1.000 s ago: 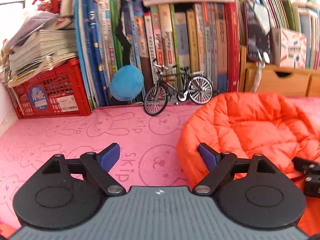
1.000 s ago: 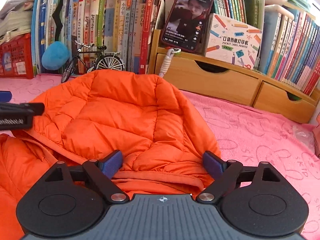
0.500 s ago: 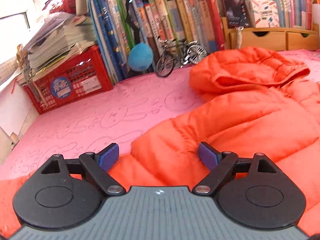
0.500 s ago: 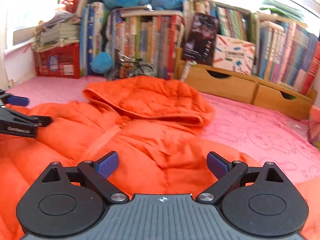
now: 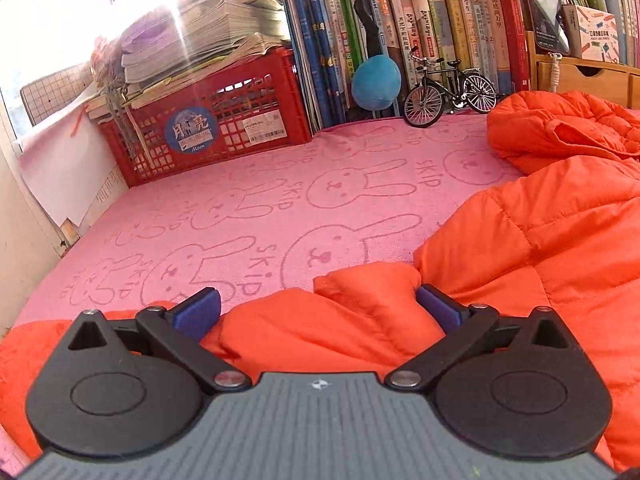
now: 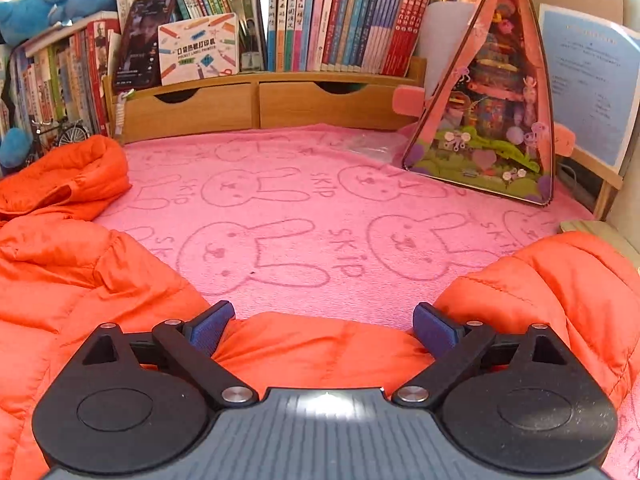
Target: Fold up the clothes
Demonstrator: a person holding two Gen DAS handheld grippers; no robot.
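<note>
On pink bunny-print towel cloth (image 5: 280, 200) I see the orange puffer jacket (image 5: 560, 248) spread out, quilted, puffy, hood bunched toward the books. My left gripper (image 5: 318, 308) is spread wide w/ a padded sleeve fold between the blue pads, no squeeze visible. My right gripper (image 6: 324, 322) is wide too, over a sleeve edge. Red lattice crate (image 5: 208, 128) sits back left.

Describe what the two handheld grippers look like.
The left gripper and right gripper match: a ribbed grey body with a small cross mark, two rounded black housings with circular insets, black linkage arms on silver rivets, and blue-padded fingers. No cables show.
</note>
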